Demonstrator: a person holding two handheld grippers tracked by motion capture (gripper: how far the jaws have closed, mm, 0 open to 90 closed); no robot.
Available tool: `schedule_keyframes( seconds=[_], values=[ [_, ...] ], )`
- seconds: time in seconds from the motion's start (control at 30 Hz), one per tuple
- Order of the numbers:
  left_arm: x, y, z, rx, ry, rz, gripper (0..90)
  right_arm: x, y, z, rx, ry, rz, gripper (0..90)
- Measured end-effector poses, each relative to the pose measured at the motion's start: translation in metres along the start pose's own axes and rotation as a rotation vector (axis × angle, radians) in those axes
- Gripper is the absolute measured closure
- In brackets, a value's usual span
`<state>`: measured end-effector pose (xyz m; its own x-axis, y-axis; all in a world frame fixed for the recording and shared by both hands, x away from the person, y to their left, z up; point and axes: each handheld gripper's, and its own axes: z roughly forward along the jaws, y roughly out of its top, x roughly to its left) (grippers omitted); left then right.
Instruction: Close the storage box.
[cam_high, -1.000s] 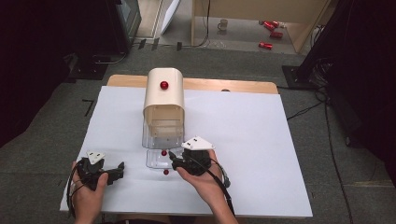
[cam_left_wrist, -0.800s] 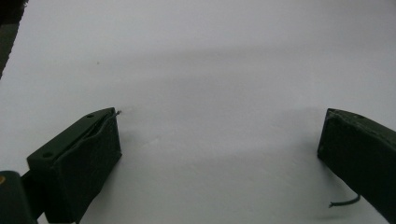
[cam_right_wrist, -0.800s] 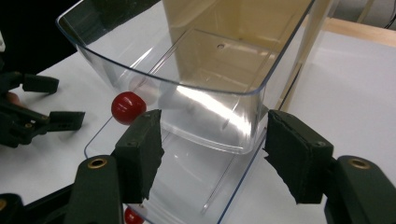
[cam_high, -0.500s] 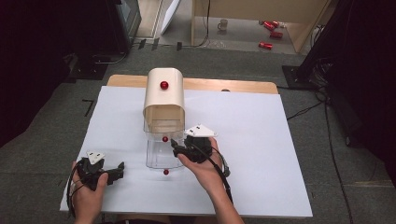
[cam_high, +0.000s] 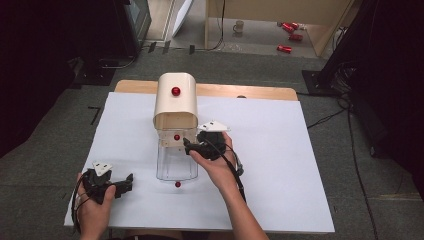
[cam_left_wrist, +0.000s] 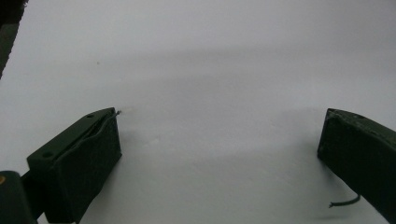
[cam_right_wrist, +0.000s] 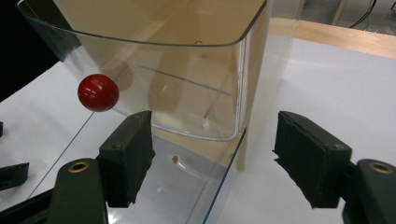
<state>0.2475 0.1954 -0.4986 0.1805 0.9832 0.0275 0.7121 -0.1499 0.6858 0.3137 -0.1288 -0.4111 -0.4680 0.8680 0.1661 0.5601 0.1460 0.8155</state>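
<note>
My left gripper rests near the left front of the white table, jaws spread wide over bare surface, grasping nothing. Right of it stands the cream rounded-top cabinet with a red knob; its lower clear plastic drawer with a small red knob is pulled out toward me. My right gripper hovers at the upper clear drawer, jaws released, possibly just touching it.

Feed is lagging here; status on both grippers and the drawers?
Left gripper open, low on the white table. Right gripper open beside the cream cabinet. Lower clear drawer pulled out; nothing between the fingers.
</note>
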Motion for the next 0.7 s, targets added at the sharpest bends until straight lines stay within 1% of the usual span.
schedule_keyframes(
  seconds=[0.2, 0.37, 0.43, 0.57, 0.63, 0.67, 0.7],
  values=[
    [0.000, 0.000, 0.000, 0.001, -0.001, -0.002, 0.0, -0.004, 0.004, 0.004, 0.000, -0.002, 0.007, 28.2],
    [0.000, 0.000, 0.000, 0.001, -0.002, -0.001, 0.0, -0.008, 0.009, 0.005, -0.008, -0.007, 0.023, 28.2],
    [0.000, 0.000, 0.000, 0.000, 0.000, 0.000, 0.0, -0.010, 0.011, 0.006, -0.004, -0.009, 0.027, 25.8],
    [0.000, 0.000, 0.000, -0.001, -0.001, -0.001, 0.0, -0.011, 0.011, 0.006, -0.002, -0.010, 0.029, 24.9],
    [0.000, 0.000, 0.000, 0.001, 0.000, -0.001, 0.0, -0.010, 0.009, 0.006, -0.001, -0.024, 0.023, 25.0],
    [0.000, 0.000, 0.000, 0.001, -0.001, -0.002, 0.0, -0.010, 0.008, 0.005, 0.003, -0.023, 0.023, 24.6],
    [0.000, 0.000, 0.000, 0.001, -0.002, -0.002, 0.0, -0.010, 0.006, 0.003, 0.006, -0.011, 0.020, 21.4]
  ],
)
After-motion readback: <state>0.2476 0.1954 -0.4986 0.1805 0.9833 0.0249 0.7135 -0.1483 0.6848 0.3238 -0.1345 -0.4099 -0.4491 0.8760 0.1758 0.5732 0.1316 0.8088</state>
